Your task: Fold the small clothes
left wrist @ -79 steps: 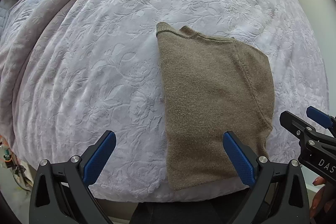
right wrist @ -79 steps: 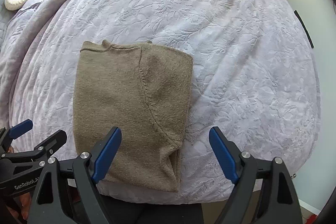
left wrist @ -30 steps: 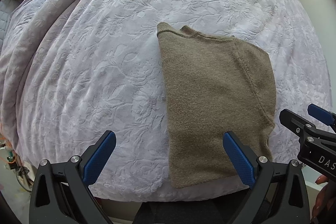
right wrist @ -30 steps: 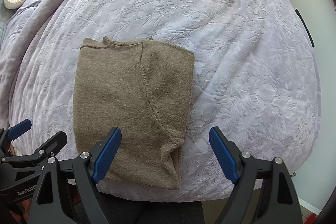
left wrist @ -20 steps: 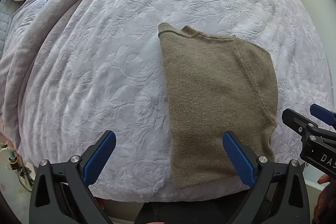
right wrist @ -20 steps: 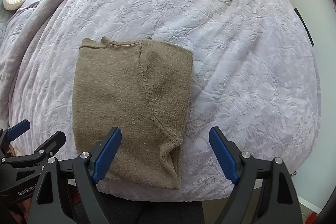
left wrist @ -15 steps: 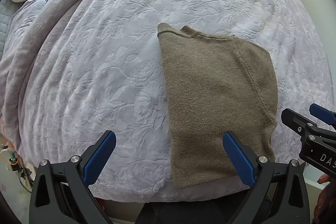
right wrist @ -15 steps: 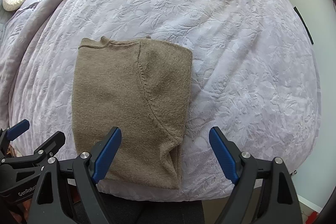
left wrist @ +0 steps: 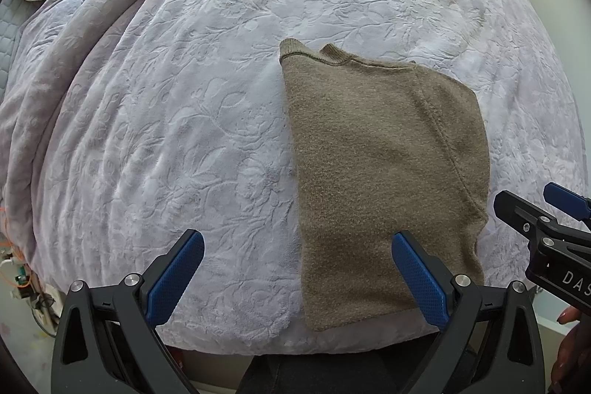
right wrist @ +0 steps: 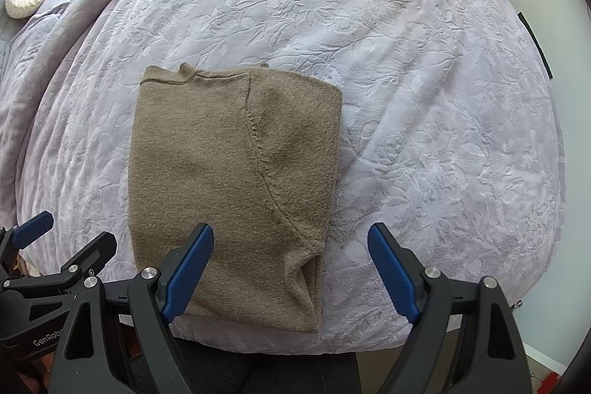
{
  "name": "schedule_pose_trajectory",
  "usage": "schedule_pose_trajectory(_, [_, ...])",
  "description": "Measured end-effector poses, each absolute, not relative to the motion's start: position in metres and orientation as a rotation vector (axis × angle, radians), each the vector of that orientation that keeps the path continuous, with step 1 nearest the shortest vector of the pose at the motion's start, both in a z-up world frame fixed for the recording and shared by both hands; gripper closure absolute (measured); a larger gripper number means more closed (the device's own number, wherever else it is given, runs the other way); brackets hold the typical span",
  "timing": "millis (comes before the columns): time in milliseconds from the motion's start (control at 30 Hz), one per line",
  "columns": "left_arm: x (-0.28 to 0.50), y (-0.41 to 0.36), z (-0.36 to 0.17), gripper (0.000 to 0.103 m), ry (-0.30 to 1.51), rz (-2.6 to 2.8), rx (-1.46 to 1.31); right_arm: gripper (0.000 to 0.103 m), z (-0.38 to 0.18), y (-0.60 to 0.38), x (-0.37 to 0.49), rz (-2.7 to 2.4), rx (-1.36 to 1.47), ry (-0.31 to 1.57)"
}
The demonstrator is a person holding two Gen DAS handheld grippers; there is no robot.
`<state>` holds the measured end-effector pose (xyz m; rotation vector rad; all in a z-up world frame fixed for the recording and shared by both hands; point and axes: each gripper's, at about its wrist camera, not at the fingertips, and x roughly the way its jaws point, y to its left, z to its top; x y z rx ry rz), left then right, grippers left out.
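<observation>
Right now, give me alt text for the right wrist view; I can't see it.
A brown sweater, folded lengthwise, lies flat on a lilac bedspread near the bed's front edge. The right claw hangs open above its lower right corner, holding nothing; the left claw shows at lower left.

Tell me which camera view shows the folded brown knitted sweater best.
The right wrist view: the folded brown knitted sweater lies near the middle, its layered edge visible. In the left wrist view it lies off-centre right, its near corner behind a gripper finger.
</observation>
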<state>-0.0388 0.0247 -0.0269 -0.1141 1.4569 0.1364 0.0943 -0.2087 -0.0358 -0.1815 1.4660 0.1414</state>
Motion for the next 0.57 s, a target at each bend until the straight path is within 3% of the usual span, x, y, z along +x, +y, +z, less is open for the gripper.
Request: schedule_pose_trajectory(567, [-0.0391, 0.0224, -0.0259, 0.001, 1.450, 0.133, -0.106, 0.016, -0.0385, -0.2078, 0.0919, 0.139, -0.178, 1.472])
